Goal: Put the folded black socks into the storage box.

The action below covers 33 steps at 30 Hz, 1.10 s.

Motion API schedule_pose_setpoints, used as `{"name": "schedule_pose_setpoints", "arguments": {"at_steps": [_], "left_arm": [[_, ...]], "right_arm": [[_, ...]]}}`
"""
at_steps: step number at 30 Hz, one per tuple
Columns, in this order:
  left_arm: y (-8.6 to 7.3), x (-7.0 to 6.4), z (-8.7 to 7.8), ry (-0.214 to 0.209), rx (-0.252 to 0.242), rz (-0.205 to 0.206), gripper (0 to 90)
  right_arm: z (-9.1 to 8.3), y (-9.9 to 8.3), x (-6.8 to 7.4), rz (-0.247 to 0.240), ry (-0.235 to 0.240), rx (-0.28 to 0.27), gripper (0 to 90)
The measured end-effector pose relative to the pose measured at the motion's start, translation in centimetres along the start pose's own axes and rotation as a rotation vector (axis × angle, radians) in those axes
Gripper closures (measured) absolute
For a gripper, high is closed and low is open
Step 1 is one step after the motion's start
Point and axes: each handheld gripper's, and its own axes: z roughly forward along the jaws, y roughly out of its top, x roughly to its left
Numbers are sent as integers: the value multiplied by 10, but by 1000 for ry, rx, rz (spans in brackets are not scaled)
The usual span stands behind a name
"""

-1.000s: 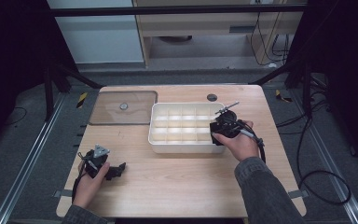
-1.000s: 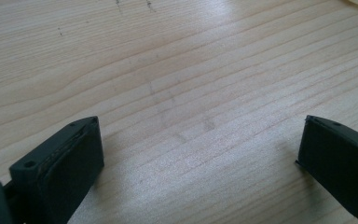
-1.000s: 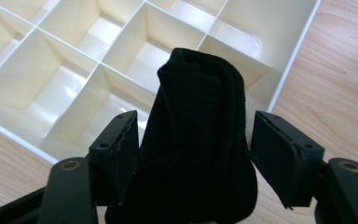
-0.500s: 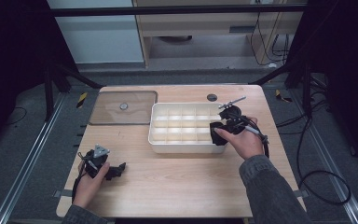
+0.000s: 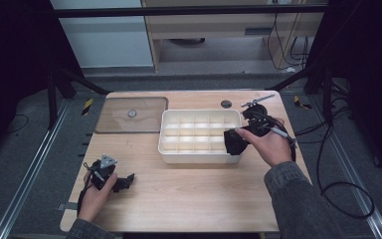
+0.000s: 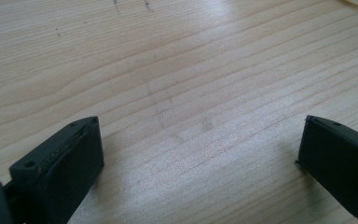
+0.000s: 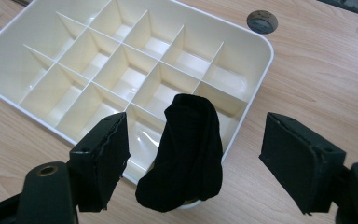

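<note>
Black cloth (image 7: 182, 154) draped over tray (image 7: 256, 42) rim; right gripper (image 7: 193, 158) spread; left gripper (image 6: 198, 158) spread.

Black left gripper (image 5: 128, 179) topped by grey three-cornered plate; right gripper (image 7: 196, 158) with chunky black jaws, round screw holes near their bases. Grey denim-like sleeve (image 5: 298, 199) at 5 o'clock.

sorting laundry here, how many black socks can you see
1. The black sock is draped over the near rim of the white divided tray, at a corner compartment, between the open jaws of the right gripper. None visible elsewhere.
</note>
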Motion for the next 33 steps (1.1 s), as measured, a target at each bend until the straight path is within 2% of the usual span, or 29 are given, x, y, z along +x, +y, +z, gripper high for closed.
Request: {"name": "schedule_pose_setpoints", "arguments": {"at_steps": [3, 7, 13, 17, 20, 27, 33], "left_arm": [[0, 0, 0, -1, -1, 1, 0], [0, 0, 0, 0, -2, 0, 0], [0, 0, 0, 0, -2, 0, 0], [0, 0, 0, 1, -3, -1, 0], [0, 0, 0, 1, -3, 0, 0], [0, 0, 0, 0, 0, 0, 0], [0, -1, 0, -1, -5, -1, 0]], "right_arm": [[-7, 4, -2, -10, -1, 7, 249], [-18, 10, -4, -24, -11, 2, 353], [-33, 19, -7, -44, -4, -14, 607], [-37, 23, -5, -61, -17, -16, 802], [-39, 28, -4, -71, -17, -14, 900], [-40, 40, 0, -91, -10, 12, 900], [-27, 46, 2, -99, -13, 32, 900]]}}
